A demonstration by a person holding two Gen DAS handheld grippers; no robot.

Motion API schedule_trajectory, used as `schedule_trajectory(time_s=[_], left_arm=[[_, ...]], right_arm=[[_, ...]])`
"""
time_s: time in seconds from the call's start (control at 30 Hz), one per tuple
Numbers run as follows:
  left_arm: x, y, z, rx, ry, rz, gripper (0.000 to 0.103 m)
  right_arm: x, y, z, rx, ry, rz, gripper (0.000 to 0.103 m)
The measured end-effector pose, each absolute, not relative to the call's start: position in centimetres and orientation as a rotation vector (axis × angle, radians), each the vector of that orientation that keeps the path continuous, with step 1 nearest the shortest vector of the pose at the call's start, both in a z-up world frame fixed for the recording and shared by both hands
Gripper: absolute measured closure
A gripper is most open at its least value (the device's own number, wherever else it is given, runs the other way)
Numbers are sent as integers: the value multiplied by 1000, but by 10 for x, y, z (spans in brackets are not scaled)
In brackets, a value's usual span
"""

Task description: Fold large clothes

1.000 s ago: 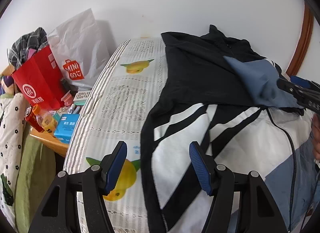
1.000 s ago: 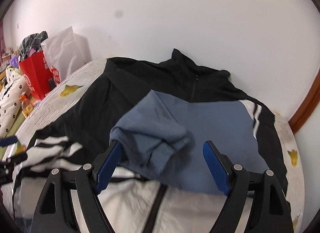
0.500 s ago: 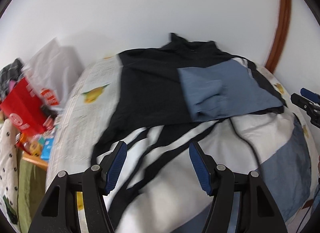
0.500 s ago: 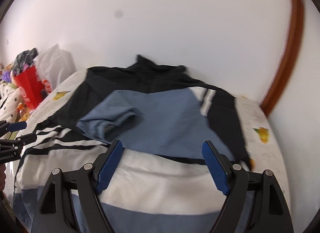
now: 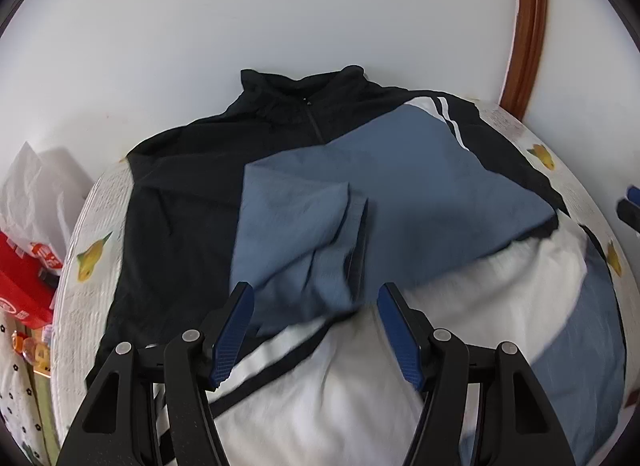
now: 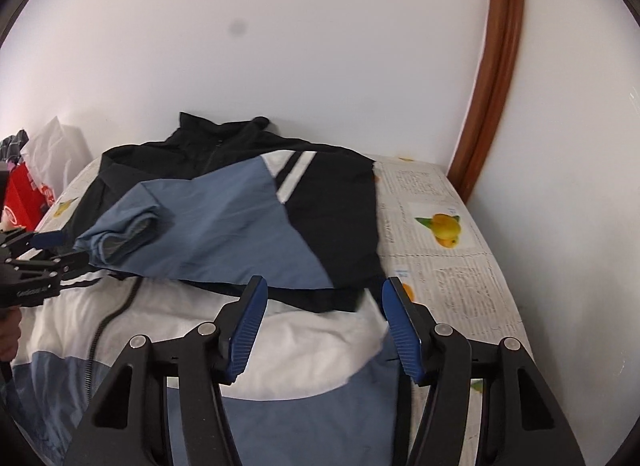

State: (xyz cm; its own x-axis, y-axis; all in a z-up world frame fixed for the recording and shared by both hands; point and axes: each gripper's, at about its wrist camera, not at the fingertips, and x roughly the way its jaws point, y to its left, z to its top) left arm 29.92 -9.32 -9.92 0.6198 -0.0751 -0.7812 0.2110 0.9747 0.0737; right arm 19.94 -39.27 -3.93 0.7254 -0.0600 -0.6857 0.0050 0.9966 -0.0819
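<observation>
jacket (image 5: 400, 201) lay spread on the bed (image 6: 448, 242), blue sleeve (image 5: 304, 234) folded across chest | left tongs (image 5: 316, 330) released, empty | right tongs (image 6: 322, 326) closing, nothing gripped

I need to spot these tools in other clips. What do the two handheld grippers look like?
Both match: the left gripper and right gripper have matte black angular frames with triangular cut-outs, silver pivot bolts, and jaws lined with ribbed blue pads. In the right wrist view, small white lettering, unreadable, marks the left gripper's side.
</observation>
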Motion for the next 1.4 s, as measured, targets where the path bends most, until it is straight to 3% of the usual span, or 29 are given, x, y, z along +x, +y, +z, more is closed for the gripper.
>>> schedule_trajectory(time_s=[0.47, 0.5, 0.53, 0.7, 1.03, 1.4], left_arm=[[345, -116, -150, 231, 958, -117, 40], [346, -114, -150, 220, 960, -111, 48], [347, -112, -149, 211, 962, -98, 71], [346, -95, -137, 186, 955, -95, 89], [339, 3, -95, 37, 866, 39, 90], [347, 61, -126, -28, 929, 126, 82]], right_arm=[[229, -414, -84, -11, 813, -18, 44], [229, -413, -85, -12, 814, -18, 44], [229, -412, -85, -12, 815, -16, 44], [227, -405, -83, -26, 818, -13, 44], [251, -393, -80, -39, 801, -30, 44], [294, -403, -115, 25, 860, -111, 44]])
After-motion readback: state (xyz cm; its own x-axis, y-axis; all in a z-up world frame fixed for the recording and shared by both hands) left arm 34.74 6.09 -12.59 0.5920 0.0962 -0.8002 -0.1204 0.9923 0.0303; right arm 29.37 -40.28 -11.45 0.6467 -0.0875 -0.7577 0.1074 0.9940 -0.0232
